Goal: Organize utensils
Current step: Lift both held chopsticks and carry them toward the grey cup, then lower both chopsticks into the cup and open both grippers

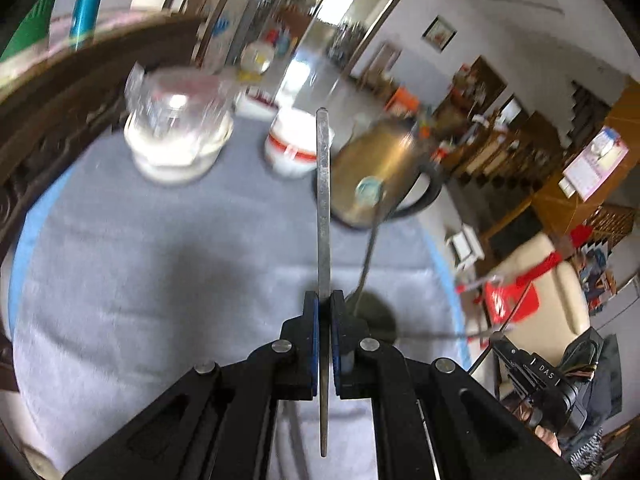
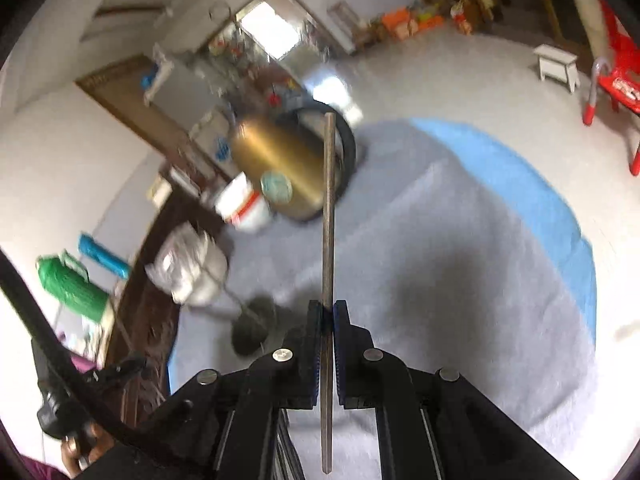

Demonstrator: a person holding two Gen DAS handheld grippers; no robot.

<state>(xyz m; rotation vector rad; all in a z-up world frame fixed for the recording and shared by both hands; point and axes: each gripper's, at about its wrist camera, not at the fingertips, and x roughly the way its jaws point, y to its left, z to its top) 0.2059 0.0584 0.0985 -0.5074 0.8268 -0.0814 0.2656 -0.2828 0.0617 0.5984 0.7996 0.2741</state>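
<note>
My left tongs (image 1: 324, 312) pinch a flat metal utensil (image 1: 323, 200) mid-frame above the grey tabletop (image 1: 160, 260); my right tongs (image 2: 329, 318) clamp a thin metal rod (image 2: 329, 220). Both seem stiff, light and slippery, so I judge gripping mid-shaft best.

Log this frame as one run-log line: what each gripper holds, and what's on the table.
left gripper: shut on flat metal utensil | right gripper: shut on thin metal utensil | table: brass kettle, ladle, grey cloth

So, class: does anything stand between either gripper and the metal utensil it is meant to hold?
Nothing does. The left gripper is shut on the left utensil, the right gripper on the right utensil; both are flat metal, seen edge-on.
</note>
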